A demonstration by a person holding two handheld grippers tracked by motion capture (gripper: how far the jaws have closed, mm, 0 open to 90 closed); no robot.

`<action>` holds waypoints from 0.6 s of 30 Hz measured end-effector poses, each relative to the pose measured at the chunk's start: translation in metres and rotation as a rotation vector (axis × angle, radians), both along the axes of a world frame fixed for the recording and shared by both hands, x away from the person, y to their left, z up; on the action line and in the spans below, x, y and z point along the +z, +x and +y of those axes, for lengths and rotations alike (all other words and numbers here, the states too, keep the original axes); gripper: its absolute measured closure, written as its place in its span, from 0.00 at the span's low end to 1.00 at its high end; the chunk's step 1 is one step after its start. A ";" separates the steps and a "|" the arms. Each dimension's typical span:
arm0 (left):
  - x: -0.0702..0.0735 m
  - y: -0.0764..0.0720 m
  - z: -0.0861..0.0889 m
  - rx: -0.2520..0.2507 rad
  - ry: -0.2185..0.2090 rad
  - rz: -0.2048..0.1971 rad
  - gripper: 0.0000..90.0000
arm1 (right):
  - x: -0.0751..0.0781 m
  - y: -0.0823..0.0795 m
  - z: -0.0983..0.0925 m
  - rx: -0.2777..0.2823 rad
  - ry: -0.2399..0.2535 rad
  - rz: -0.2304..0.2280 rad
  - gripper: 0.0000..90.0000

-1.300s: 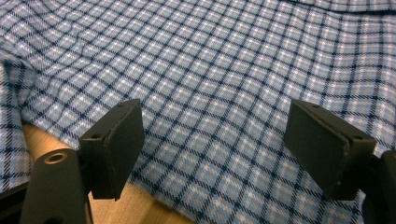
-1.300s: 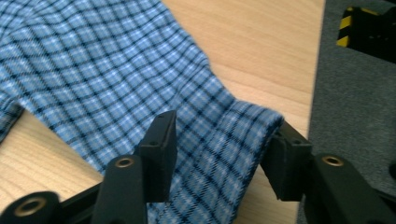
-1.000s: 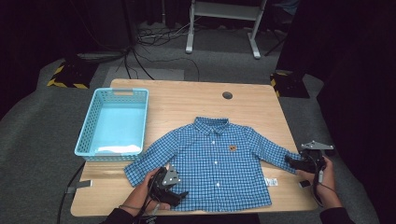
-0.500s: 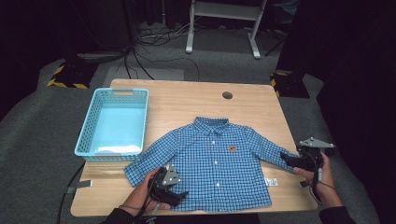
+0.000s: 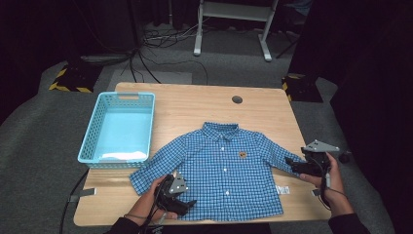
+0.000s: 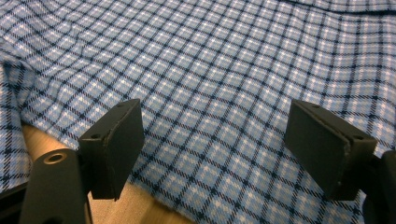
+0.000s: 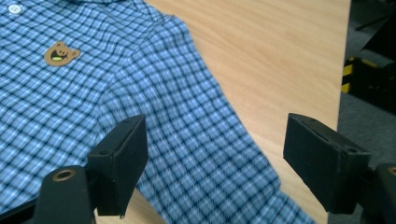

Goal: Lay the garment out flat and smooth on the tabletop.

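Note:
A small blue checked shirt [image 5: 224, 165] lies flat, front up, on the wooden table [image 5: 195, 107], with a bear patch [image 7: 61, 53] on its chest. My left gripper [image 5: 187, 204] rests low over the shirt's near left hem. Its jaws stand wide apart above the cloth [image 6: 210, 70] without pinching it. My right gripper [image 5: 291, 165] hovers at the end of the shirt's right sleeve [image 7: 187, 130]. Its jaws have just been opening wide, then eased slightly closer. The sleeve lies below them and the pads do not press on it.
A light blue plastic basket [image 5: 129, 96] stands at the table's left, with something pale at its near end. A round hole [image 5: 237, 99] is in the tabletop at the back. A white label [image 5: 282, 189] lies beside the shirt's right hem. Cables cross the dark floor behind.
My right gripper has lifted a little and drifted off the sleeve's cuff, jaws wider than before. The left gripper and the shirt have stayed put.

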State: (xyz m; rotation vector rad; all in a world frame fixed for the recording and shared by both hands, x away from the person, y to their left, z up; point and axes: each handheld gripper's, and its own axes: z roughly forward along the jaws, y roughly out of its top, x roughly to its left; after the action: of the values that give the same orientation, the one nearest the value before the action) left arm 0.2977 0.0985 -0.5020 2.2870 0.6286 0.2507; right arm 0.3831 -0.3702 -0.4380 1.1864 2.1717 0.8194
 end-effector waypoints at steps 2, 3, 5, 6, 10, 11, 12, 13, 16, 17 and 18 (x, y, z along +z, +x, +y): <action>0.000 0.000 0.000 -0.001 0.002 -0.002 0.22 | 0.004 0.001 0.005 0.005 0.009 -0.011 0.25; 0.000 0.000 0.000 -0.002 0.003 -0.002 0.22 | 0.006 0.002 0.008 0.012 0.010 -0.018 0.25; 0.000 0.000 0.000 -0.002 0.002 -0.002 0.22 | 0.008 0.002 0.014 0.029 0.007 -0.023 0.25; 0.000 0.000 0.000 -0.001 0.001 -0.002 0.22 | 0.009 0.002 0.017 0.037 0.008 -0.024 0.25; 0.000 0.000 0.000 0.001 0.001 0.002 0.22 | 0.013 0.000 0.031 0.073 -0.017 -0.039 0.24; 0.000 0.000 0.000 0.000 0.001 0.001 0.22 | 0.013 0.000 0.035 0.082 -0.009 -0.041 0.24; 0.000 0.000 0.000 0.000 0.000 0.001 0.22 | 0.014 -0.001 0.039 0.091 -0.012 -0.043 0.24; 0.000 0.000 0.000 0.000 0.000 0.000 0.22 | 0.014 -0.001 0.042 0.102 -0.014 -0.043 0.24; 0.000 0.000 0.000 0.000 0.000 0.000 0.22 | 0.015 -0.002 0.052 0.133 -0.010 -0.041 0.24; 0.000 0.000 0.000 -0.001 0.000 0.000 0.22 | 0.015 -0.002 0.056 0.144 -0.013 -0.039 0.24; 0.000 0.000 0.000 0.000 0.000 0.000 0.22 | 0.015 -0.003 0.059 0.156 -0.012 -0.040 0.24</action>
State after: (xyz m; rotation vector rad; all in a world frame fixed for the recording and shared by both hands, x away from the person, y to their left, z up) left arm 0.2977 0.0985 -0.5020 2.2868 0.6283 0.2504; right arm 0.3800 -0.3111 -0.4227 0.9950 2.2544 0.8856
